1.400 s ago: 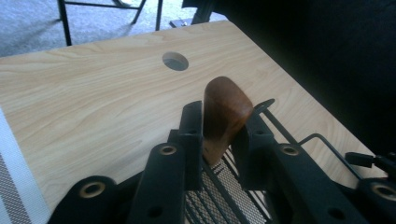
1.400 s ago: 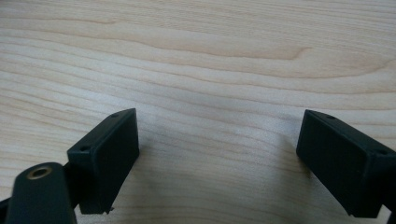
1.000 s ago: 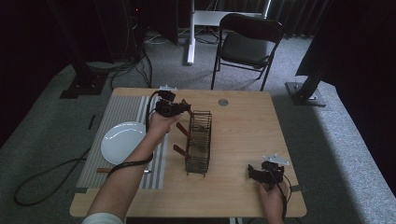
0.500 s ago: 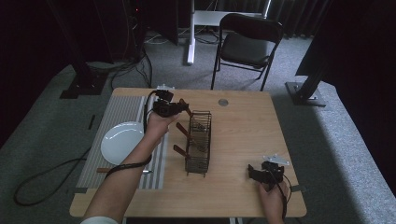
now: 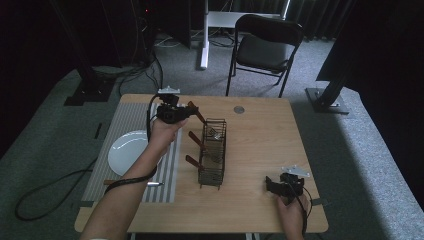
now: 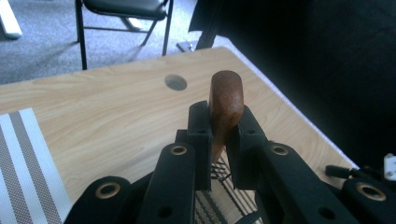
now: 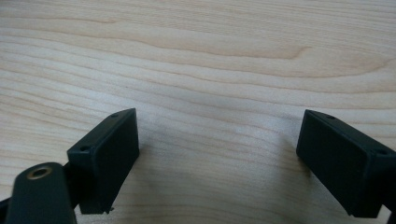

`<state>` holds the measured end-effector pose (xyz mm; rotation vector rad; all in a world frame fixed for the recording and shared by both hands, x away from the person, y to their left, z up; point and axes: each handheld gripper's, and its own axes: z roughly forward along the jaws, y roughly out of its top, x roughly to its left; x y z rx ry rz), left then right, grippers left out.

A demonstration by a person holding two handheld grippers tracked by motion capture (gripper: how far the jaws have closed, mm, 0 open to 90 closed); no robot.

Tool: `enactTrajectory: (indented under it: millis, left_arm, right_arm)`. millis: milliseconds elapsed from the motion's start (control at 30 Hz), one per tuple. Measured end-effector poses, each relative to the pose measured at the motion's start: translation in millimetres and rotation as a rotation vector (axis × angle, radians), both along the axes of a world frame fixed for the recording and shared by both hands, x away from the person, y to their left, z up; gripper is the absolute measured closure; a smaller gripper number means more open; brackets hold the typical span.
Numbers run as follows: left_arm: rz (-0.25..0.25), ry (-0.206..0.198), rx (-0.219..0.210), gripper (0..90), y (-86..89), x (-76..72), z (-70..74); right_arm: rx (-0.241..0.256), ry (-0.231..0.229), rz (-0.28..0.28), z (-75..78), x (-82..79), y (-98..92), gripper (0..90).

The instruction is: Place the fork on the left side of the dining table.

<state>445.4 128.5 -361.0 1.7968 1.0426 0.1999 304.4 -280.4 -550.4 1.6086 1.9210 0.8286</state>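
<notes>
My left gripper hovers over the far end of a black wire basket, shut on the brown wooden handle of a utensil that slants down into the basket. In the left gripper view that handle pokes up between the closed jaws of the left gripper, with the basket's wires just below. Two more wooden handles lean out of the basket's left side. My right gripper rests low on the table near the front right, open. The right gripper has only bare wood between its jaws.
A white plate lies on a striped placemat left of the basket, with one utensil at the mat's front edge. A round cable hole marks the table's far side. A black chair stands beyond the table.
My left gripper has edged slightly left and upward with the wooden handle still in it. The right gripper has stayed where it was.
</notes>
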Motion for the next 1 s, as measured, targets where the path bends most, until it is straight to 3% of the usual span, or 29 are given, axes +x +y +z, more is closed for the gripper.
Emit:
enactTrajectory:
  millis: [400,667,1000]
  left_arm:
    - [0.006,-0.035,-0.048,81.0,18.2,-13.4,30.8]
    - [0.019,-0.051,-0.080,80.9,32.9,-19.4,43.8]
    - [0.073,-0.070,-0.107,80.9,66.7,-24.4,55.2]
  right_arm:
    - [-0.001,-0.001,0.000,0.0,0.1,0.0,12.6]
    - [0.000,-0.001,-0.001,0.0,0.0,0.0,12.7]
    - [0.000,-0.001,-0.001,0.0,0.0,0.0,12.6]
